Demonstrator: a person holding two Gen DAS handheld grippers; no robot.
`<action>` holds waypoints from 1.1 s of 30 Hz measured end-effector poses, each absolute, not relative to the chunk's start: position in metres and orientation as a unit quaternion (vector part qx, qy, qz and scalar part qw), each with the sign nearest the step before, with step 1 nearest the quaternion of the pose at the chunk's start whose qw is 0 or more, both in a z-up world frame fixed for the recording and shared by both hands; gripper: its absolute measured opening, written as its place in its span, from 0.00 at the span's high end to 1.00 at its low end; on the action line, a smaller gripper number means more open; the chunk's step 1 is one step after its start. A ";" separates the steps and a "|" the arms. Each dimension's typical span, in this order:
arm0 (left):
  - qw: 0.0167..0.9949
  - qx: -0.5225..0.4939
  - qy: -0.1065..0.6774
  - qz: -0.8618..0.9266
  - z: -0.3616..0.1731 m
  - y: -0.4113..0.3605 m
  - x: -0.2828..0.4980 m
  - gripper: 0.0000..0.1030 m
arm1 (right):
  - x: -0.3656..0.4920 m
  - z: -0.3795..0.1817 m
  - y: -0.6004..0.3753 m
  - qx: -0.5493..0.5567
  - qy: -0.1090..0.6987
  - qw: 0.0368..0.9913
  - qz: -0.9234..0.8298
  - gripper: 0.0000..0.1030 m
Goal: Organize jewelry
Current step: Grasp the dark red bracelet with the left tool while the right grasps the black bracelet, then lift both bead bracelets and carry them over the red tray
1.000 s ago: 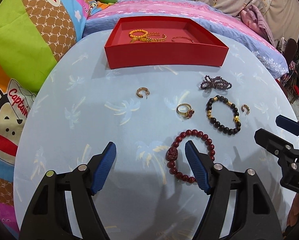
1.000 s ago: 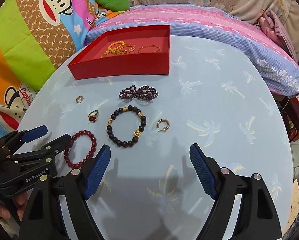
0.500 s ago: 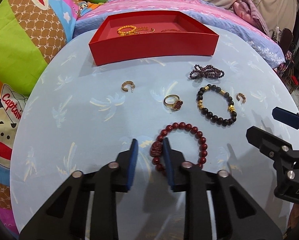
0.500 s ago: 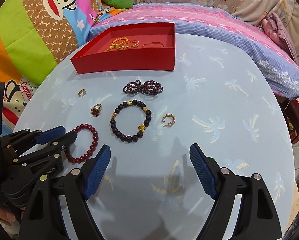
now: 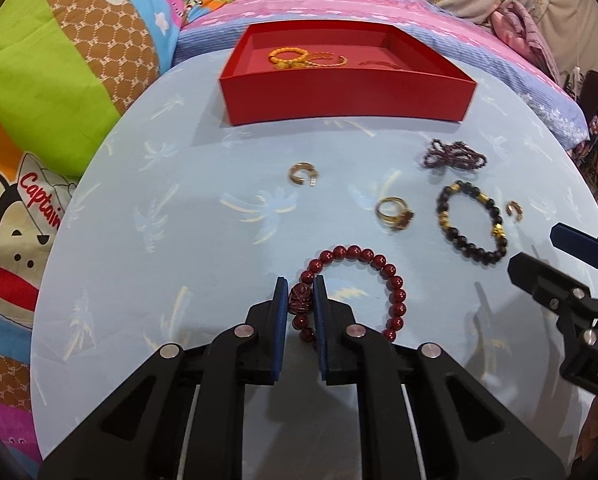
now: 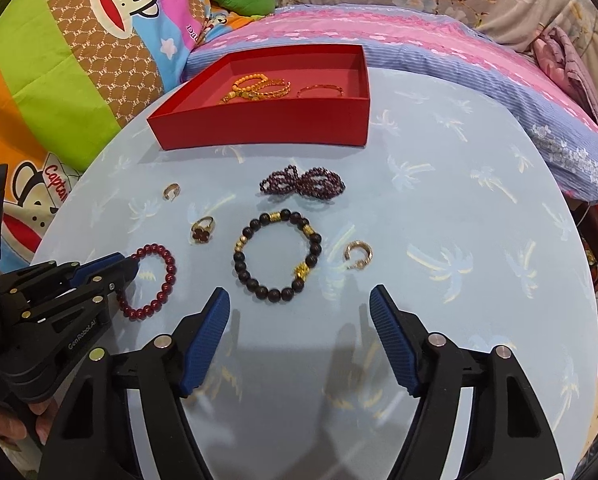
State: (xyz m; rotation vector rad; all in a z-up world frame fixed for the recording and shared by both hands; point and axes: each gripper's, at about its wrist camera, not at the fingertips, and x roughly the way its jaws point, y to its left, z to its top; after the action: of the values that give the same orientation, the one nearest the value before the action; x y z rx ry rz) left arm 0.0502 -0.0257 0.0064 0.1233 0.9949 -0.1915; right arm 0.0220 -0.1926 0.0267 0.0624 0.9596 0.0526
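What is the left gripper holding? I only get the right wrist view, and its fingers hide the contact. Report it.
Observer: The left gripper is shut on the red bracelet, squeezing its carved bead between the blue pads.
Operator: Now tell me what lies ahead of it on the way to the red box.
Observer: From the left wrist view, the red box sits almost straight ahead of the fingers. Only a gold earring lies on the table between them.
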 end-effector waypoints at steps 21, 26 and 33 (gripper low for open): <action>0.873 0.048 0.476 -0.088 0.006 -0.017 0.062 0.88 | 0.070 0.007 -0.186 0.005 0.469 0.883 0.031 0.63; 0.871 0.041 0.482 -0.092 0.007 -0.015 0.063 0.88 | 0.070 0.007 -0.187 0.007 0.471 0.882 0.037 0.89; 0.864 0.028 0.491 -0.103 0.013 -0.014 0.062 0.88 | 0.060 0.016 -0.186 0.018 0.468 0.882 0.046 0.92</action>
State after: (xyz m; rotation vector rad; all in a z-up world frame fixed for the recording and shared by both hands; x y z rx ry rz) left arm 0.0615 -0.0144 0.0127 0.0580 1.0295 -0.2152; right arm 0.0599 -0.1859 0.0164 0.0371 0.9738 0.0966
